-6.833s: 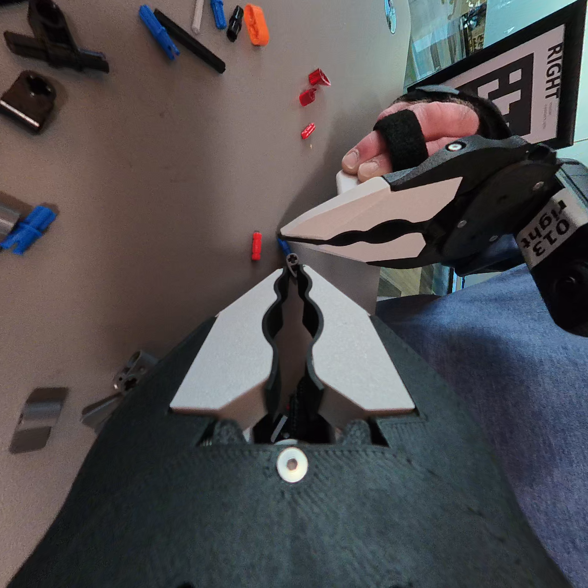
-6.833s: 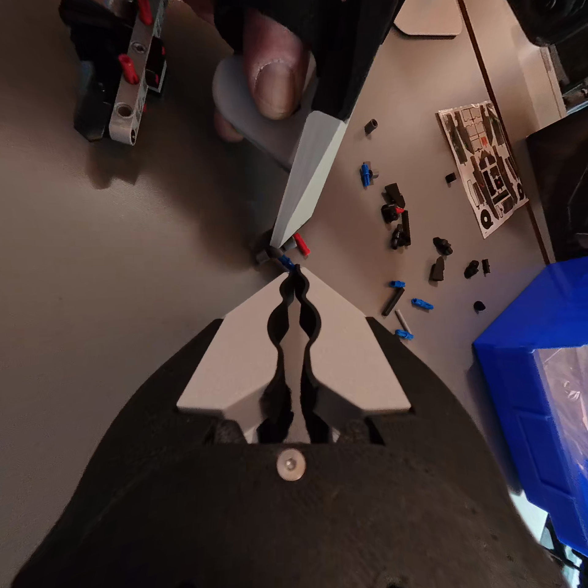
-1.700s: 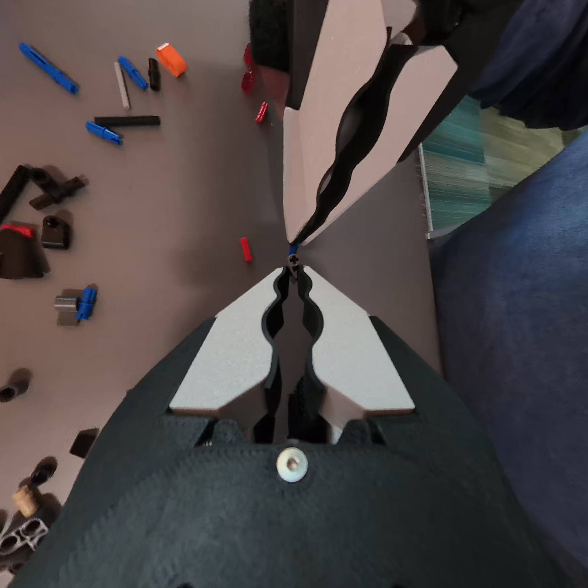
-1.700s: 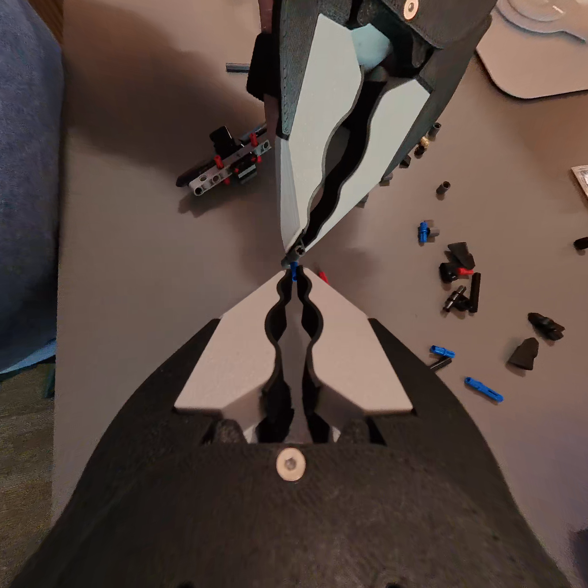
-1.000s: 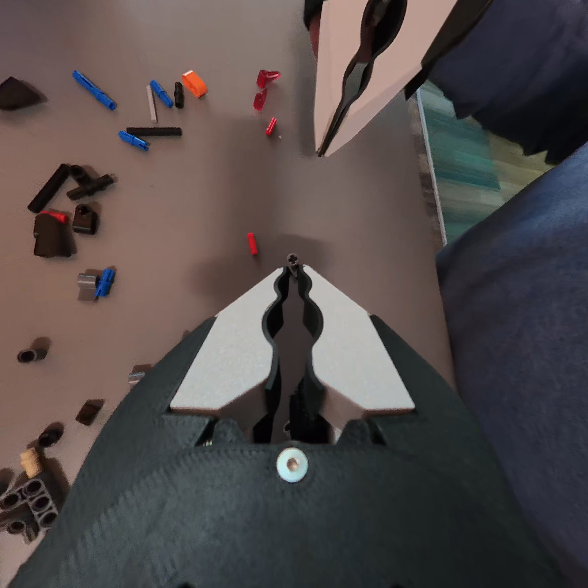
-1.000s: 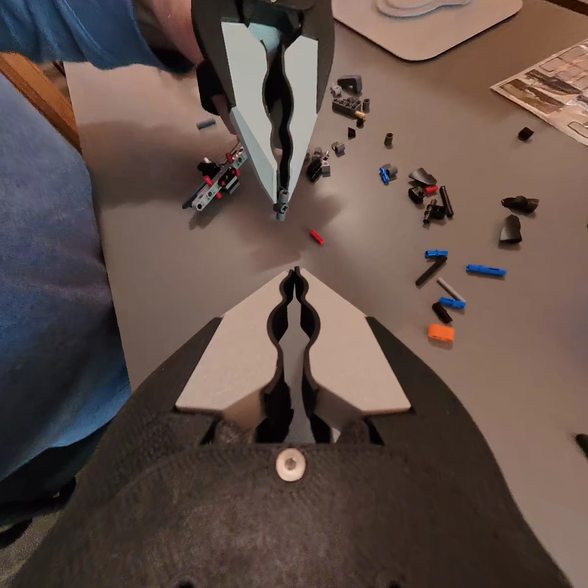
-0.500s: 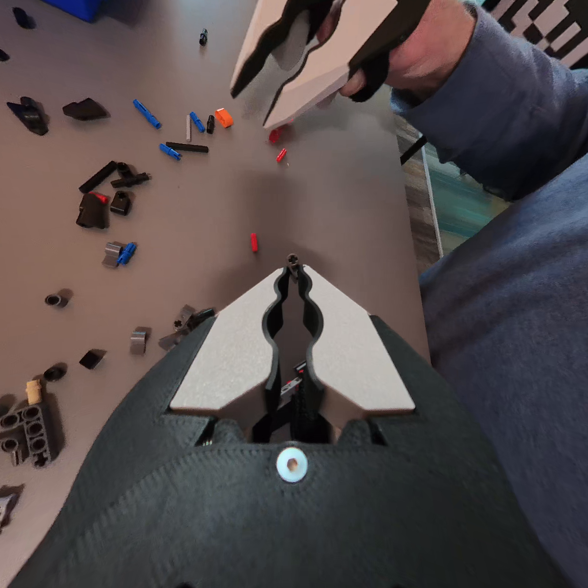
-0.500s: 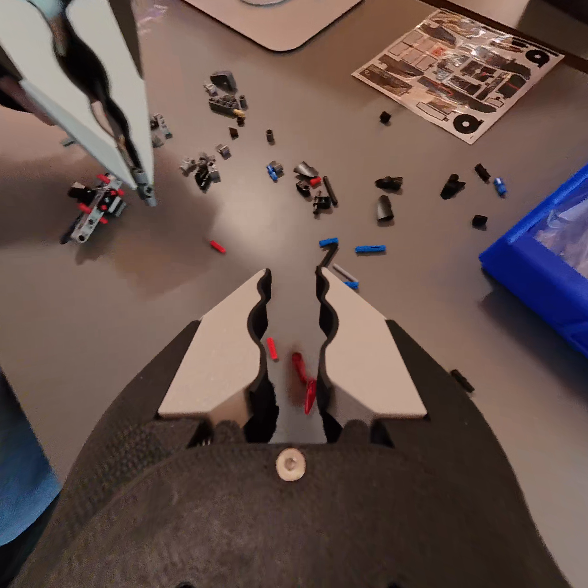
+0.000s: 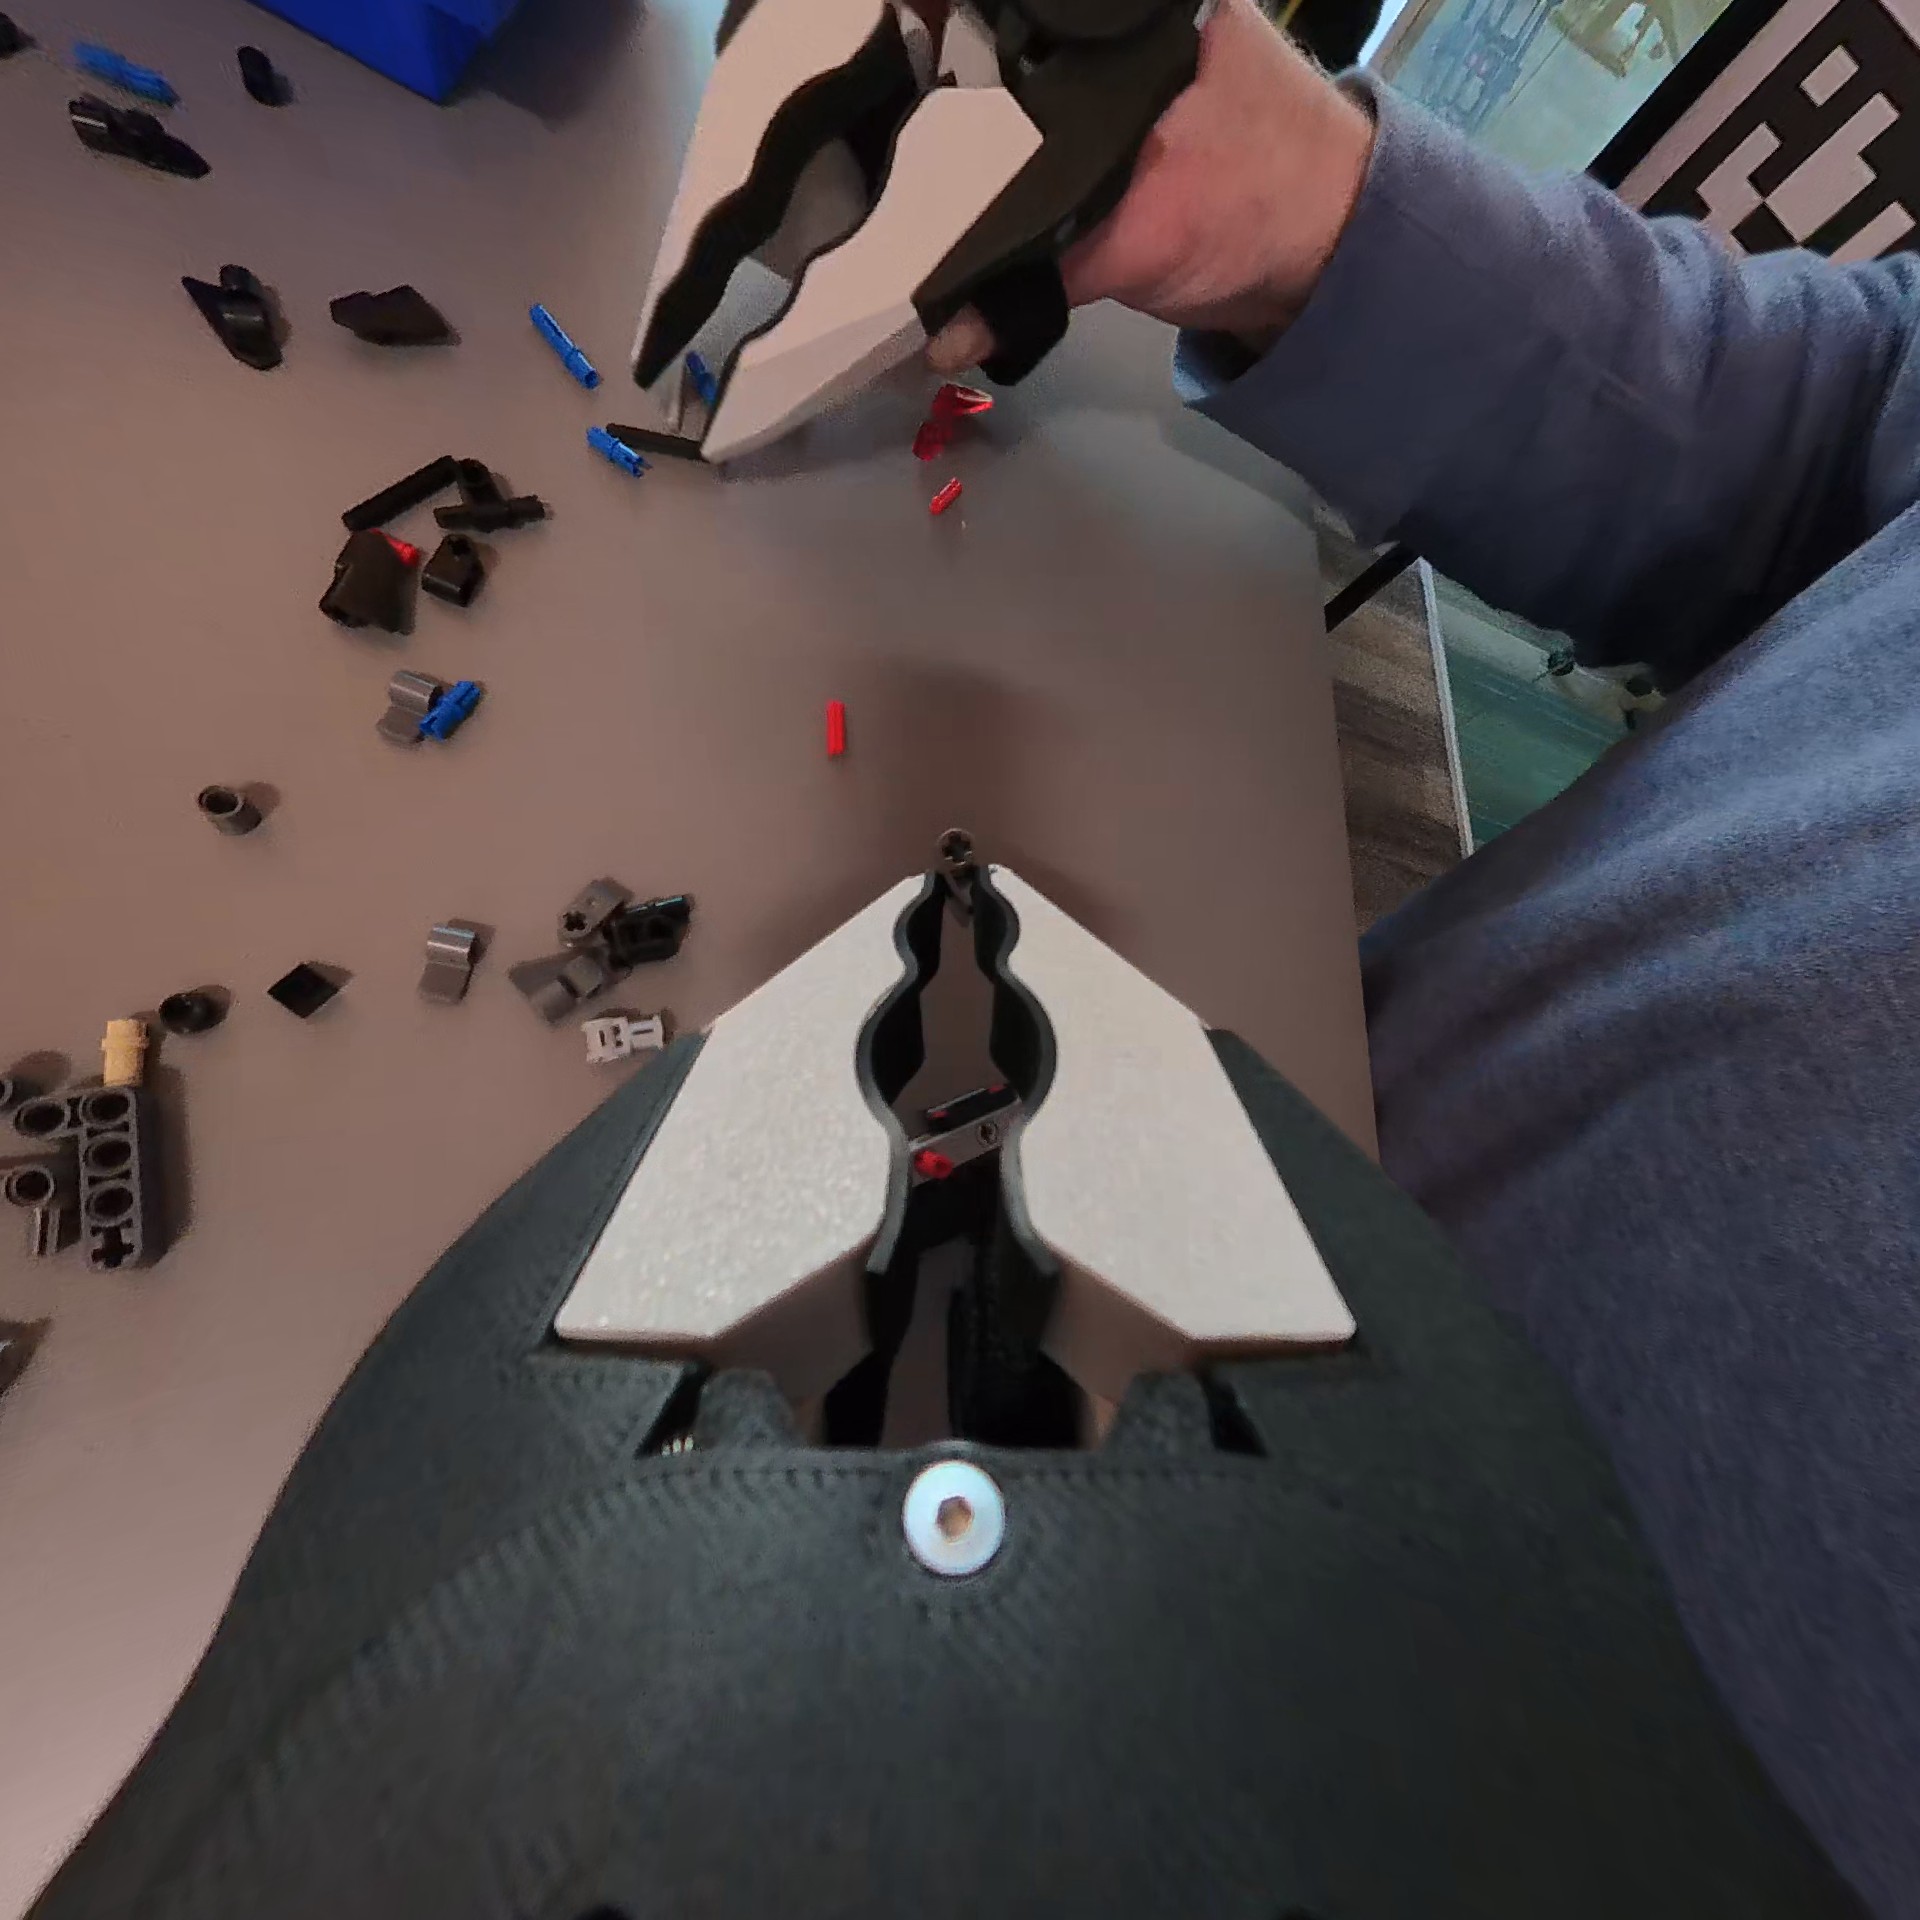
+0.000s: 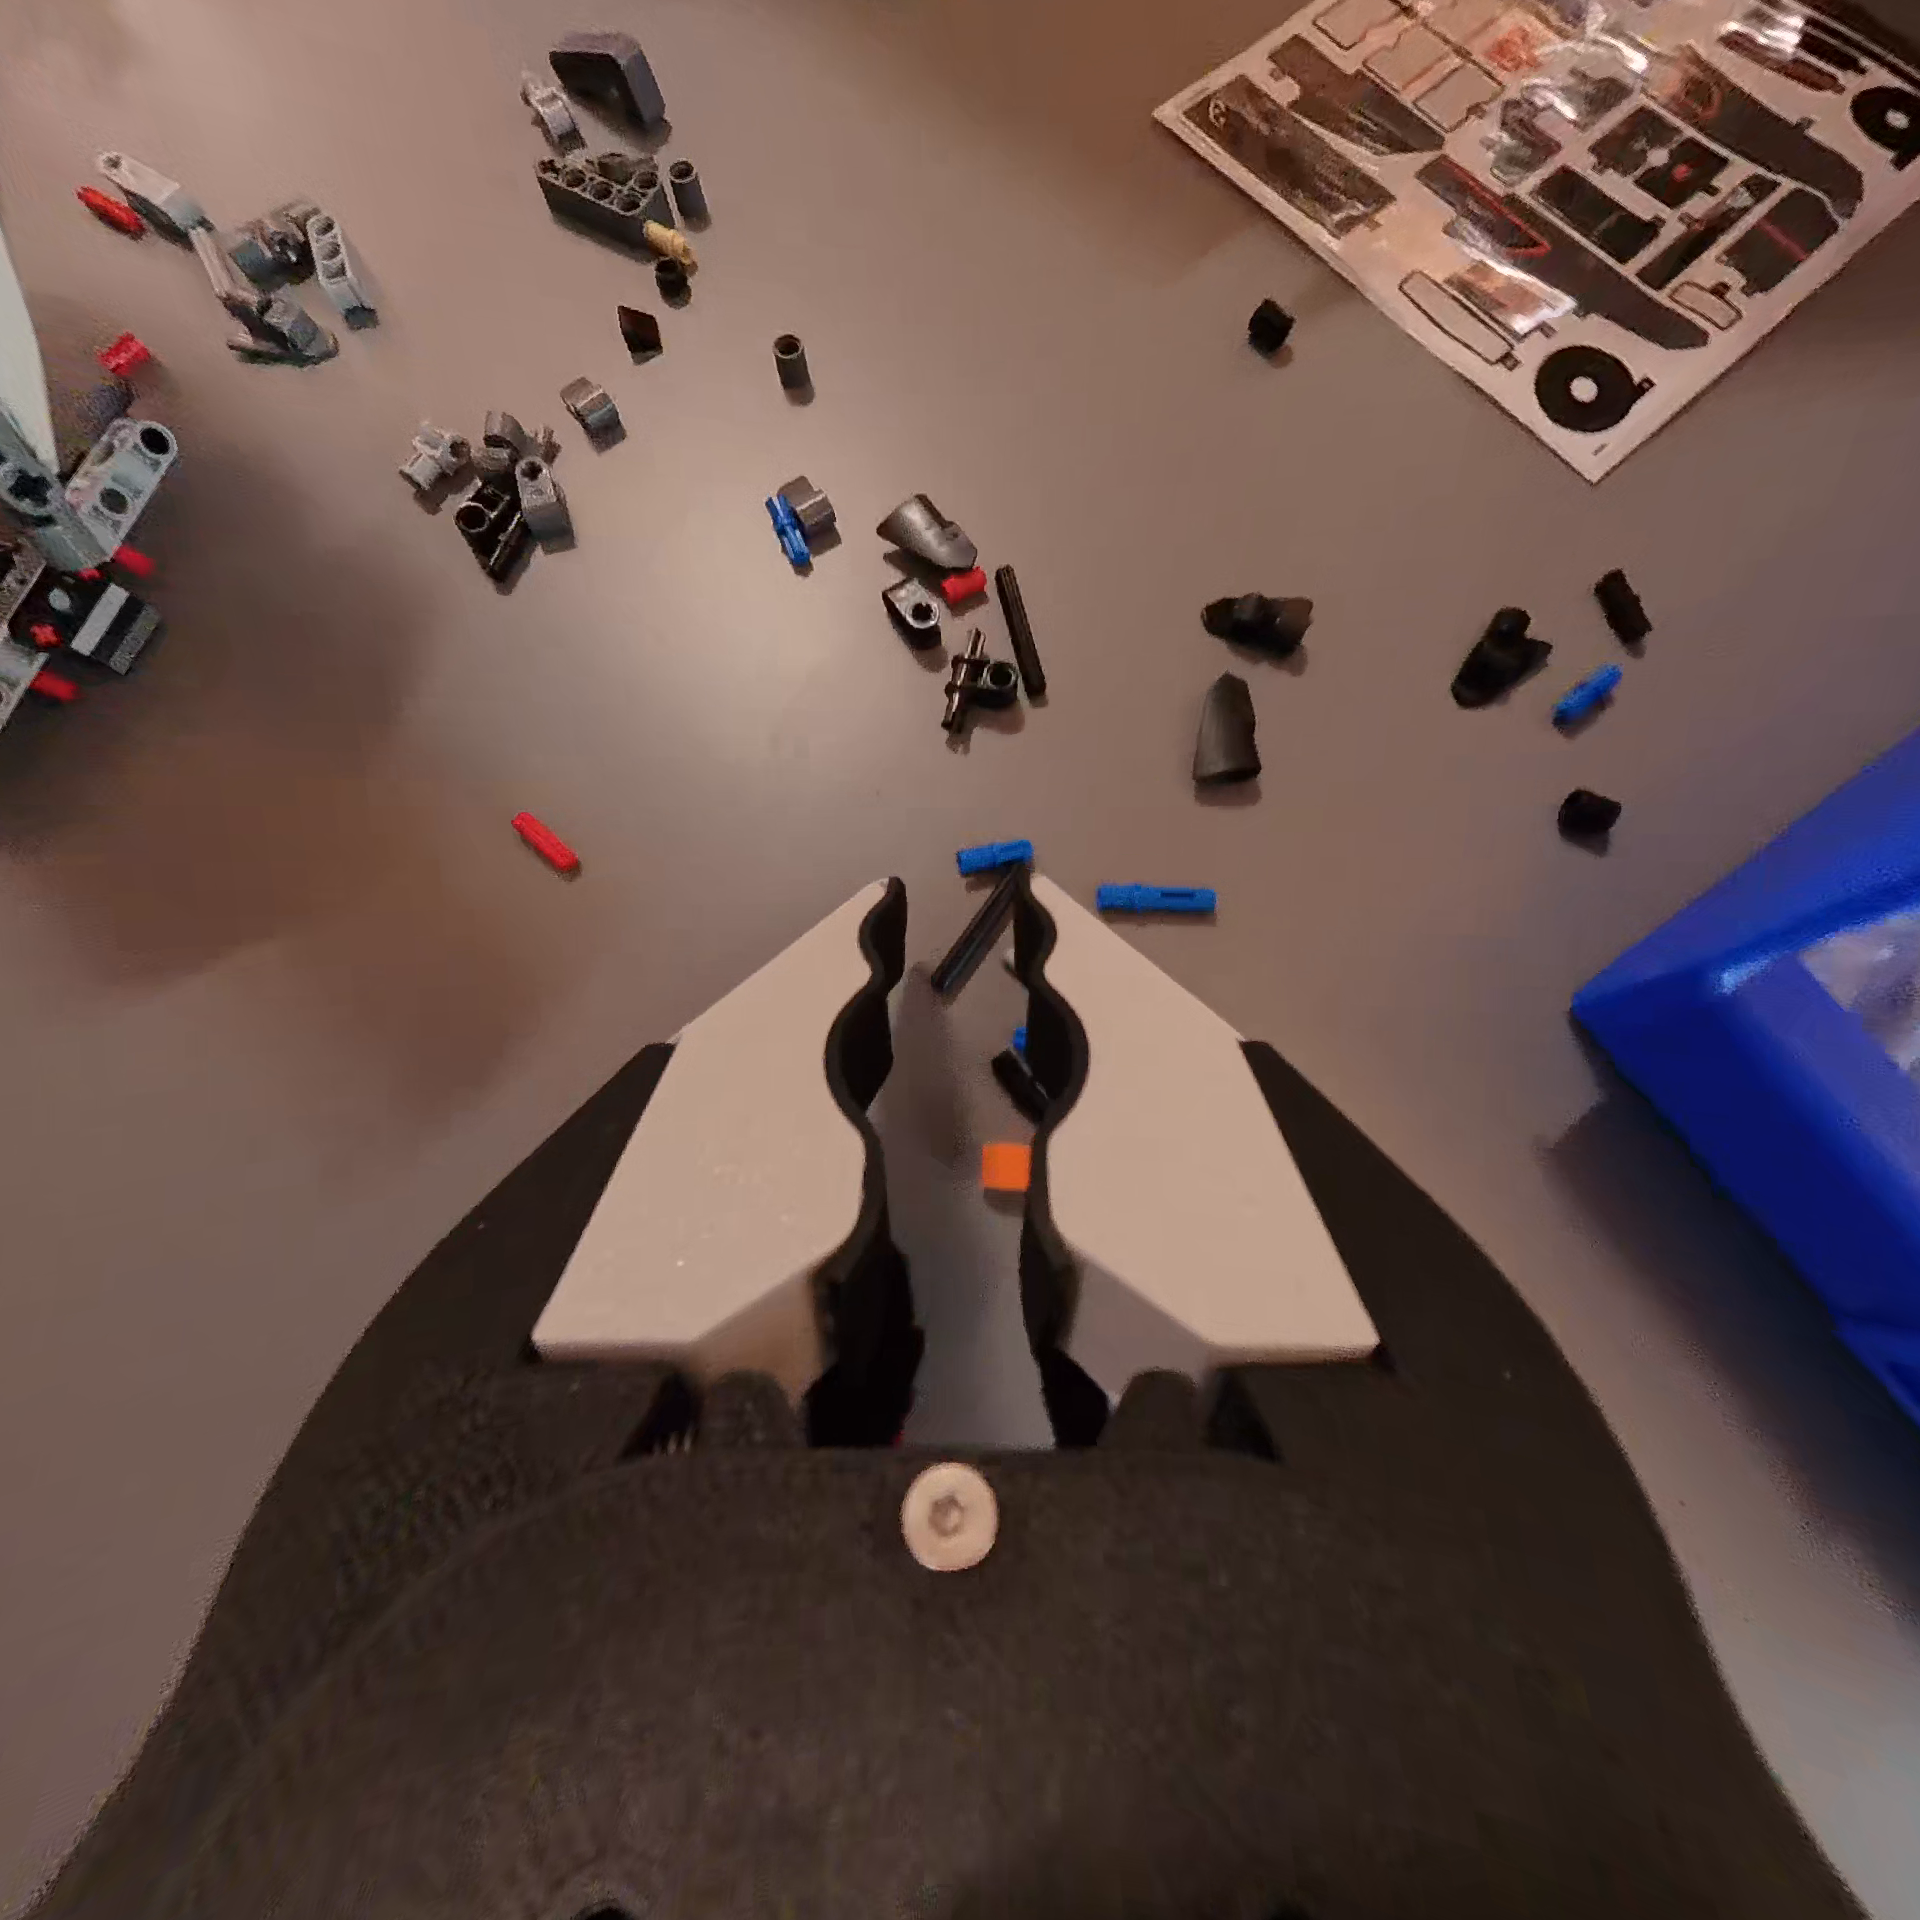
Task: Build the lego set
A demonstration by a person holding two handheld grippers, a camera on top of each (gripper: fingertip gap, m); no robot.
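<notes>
My left gripper (image 9: 958, 881) is shut on a small dark grey connector (image 9: 956, 844) and holds it above the table. Through the gap between its fingers I see part of the grey, black and red assembly (image 9: 961, 1132); that assembly also shows at the left edge of the right wrist view (image 10: 78, 592). My right gripper (image 10: 961, 896) is open and low over the table, with a black axle (image 10: 977, 930) between its fingertips. Two blue pins (image 10: 994, 857) (image 10: 1155, 898) lie just past the tips. An orange piece (image 10: 1005, 1164) lies between the fingers. The right gripper also shows in the left wrist view (image 9: 688, 400).
A blue bin (image 10: 1787, 1039) stands at the right, and a sticker sheet (image 10: 1558, 208) lies at the far right. Loose black, grey and blue pieces (image 10: 499, 488) are scattered over the brown table (image 10: 312, 935). A red pin (image 10: 544, 840) lies alone. The table edge (image 9: 1340, 790) and a person's lap are at the right. My hands' fingertips stand some 15 cm from each other.
My right gripper opened, swung away from the left gripper and came down over the black axle and blue pins. My left gripper stayed shut on the connector and rose a little.
</notes>
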